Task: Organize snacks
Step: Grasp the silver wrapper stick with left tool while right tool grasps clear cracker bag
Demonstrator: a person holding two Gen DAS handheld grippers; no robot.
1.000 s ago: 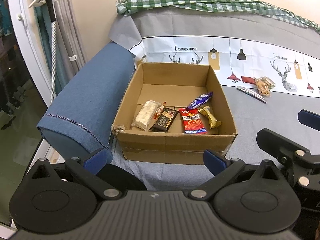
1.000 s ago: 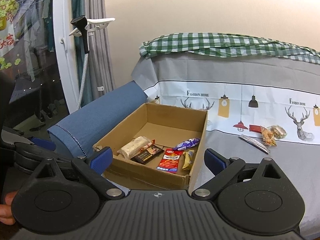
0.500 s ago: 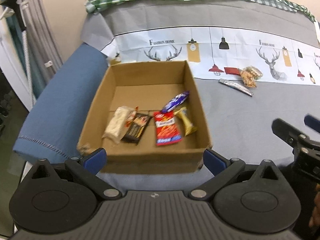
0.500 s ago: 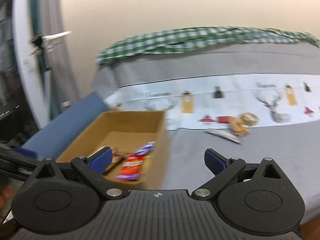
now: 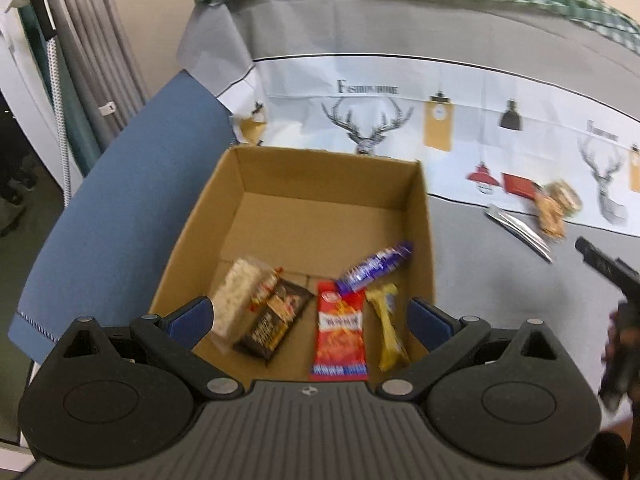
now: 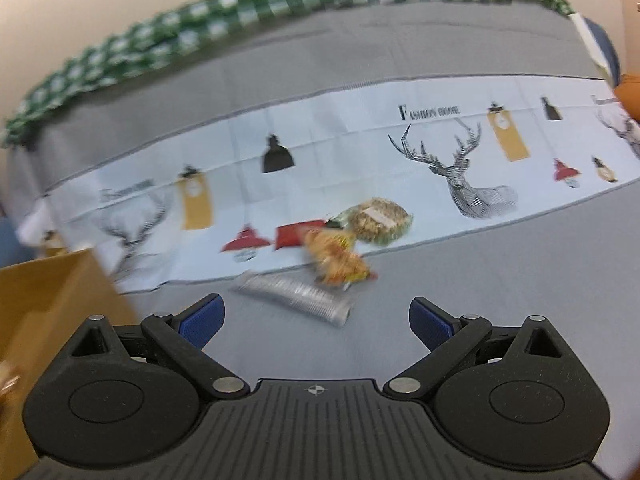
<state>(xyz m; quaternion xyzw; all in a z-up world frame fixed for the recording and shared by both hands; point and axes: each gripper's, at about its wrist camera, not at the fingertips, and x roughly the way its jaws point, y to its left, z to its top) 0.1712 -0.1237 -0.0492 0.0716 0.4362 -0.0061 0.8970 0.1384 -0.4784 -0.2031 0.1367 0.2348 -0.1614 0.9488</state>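
Progress looks past halfway: five snacks lie in my cardboard box (image 5: 420, 216), namely a rice bar (image 5: 236, 296), a dark bar (image 5: 276, 320), a red packet (image 5: 340, 332), a purple wrapper (image 5: 374, 266) and a yellow one (image 5: 386, 328). Four wait on the bed cover (image 6: 480, 280): silver stick (image 6: 296, 294), orange bag (image 6: 334, 260), red sachet (image 6: 296, 234), round cake (image 6: 378, 220). My left hand-held gripper (image 5: 308, 322) and right hand-held gripper (image 6: 316, 322) are both spread, empty.

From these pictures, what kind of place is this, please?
Probably a living room at home. A sofa is draped with a printed deer cloth, grey curtains hang at its side, and a cardboard box of snacks sits on the seat.
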